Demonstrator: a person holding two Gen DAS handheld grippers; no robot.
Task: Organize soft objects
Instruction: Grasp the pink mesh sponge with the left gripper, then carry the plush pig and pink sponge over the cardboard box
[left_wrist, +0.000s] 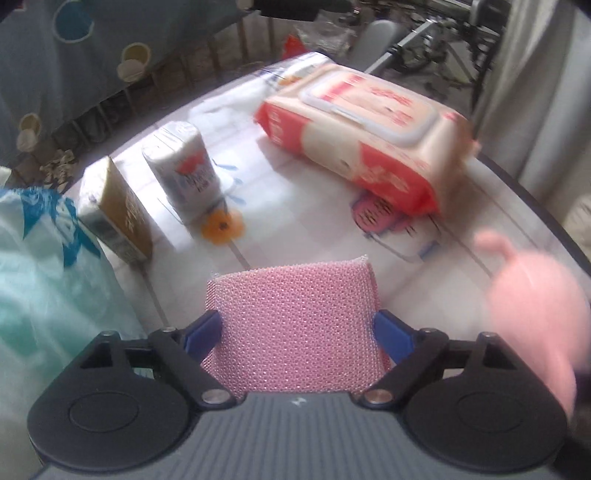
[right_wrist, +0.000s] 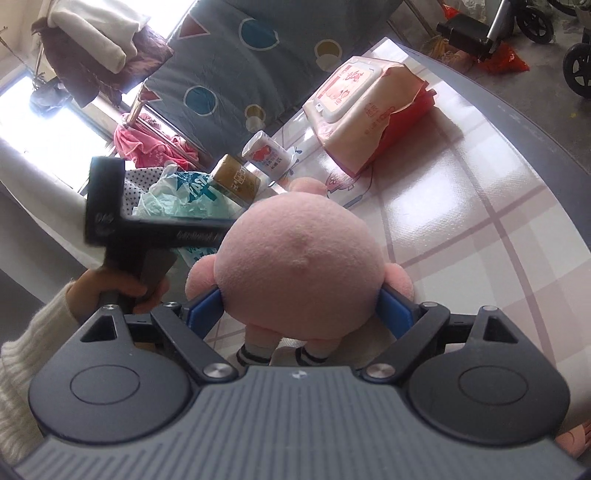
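The gripper body is hiding the pink sponge's (left_wrist: 295, 328) near end; the plush toy (left_wrist: 532, 314) is blurring at the right edge.

A pink mesh sponge (left_wrist: 295, 325) lies flat on the table, near a round pink plush toy (right_wrist: 301, 258).

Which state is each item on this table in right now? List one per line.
pink sponge, flat and unsquashed between the open left tongs
pink plush toy, gripped at both sides by the right tongs
wet-wipes pack, lying flat, lid shut
white tissue packet, standing on end
brown box, standing on end
plastic bag, crumpled
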